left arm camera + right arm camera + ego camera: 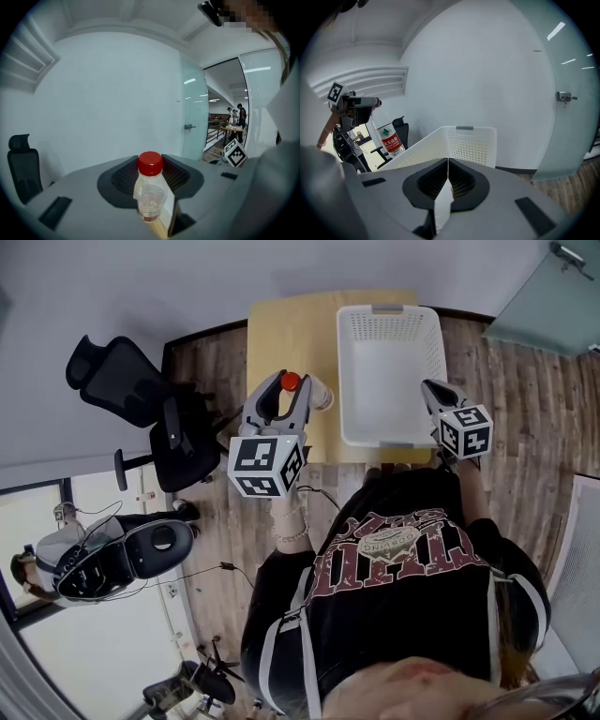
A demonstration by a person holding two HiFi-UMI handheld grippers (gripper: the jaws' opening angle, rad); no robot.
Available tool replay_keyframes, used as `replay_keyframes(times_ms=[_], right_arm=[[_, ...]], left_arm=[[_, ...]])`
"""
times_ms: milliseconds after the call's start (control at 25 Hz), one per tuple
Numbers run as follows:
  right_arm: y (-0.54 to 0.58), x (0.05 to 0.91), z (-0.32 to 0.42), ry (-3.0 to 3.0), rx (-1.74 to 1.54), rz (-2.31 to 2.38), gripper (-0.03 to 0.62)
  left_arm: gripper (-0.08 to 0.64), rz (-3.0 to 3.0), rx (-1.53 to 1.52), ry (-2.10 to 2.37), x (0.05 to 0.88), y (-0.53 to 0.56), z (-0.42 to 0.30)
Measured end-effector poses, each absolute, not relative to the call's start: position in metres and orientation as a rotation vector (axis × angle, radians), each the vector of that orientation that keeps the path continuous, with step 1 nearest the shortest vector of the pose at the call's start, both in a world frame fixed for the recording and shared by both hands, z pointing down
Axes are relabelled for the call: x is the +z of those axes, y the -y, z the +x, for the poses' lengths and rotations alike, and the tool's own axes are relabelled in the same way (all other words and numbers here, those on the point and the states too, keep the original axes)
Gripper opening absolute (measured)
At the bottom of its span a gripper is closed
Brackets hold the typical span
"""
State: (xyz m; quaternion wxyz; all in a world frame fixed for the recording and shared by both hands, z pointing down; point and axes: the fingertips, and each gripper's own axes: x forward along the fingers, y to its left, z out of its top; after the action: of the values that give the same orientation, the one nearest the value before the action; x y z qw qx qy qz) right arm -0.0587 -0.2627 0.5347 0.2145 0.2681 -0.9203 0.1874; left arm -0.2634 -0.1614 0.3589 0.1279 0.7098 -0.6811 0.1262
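Left gripper [287,383] clamped on a clear bottle [321,395] with red cap, held in the air just left of the white basket [343,371], above the wooden table [281,329] that the basket sits on; the left gripper view shows the bottle [151,190] pinched between the jaws. Right gripper [429,390] jaws pressed together with nothing between them, at the basket's right near corner. Black office chair [141,390] well left of the basket
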Motion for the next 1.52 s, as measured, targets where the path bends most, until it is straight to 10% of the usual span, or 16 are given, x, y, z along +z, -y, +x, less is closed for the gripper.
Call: replay_keyframes(times_ms=[1520], right_arm=[[0.264, 0.530, -0.047, 2.548, 0.588, 0.792, 0.018]], left_arm=[[0.199, 1.860, 0.363, 1.954, 0.525, 0.185, -0.297]])
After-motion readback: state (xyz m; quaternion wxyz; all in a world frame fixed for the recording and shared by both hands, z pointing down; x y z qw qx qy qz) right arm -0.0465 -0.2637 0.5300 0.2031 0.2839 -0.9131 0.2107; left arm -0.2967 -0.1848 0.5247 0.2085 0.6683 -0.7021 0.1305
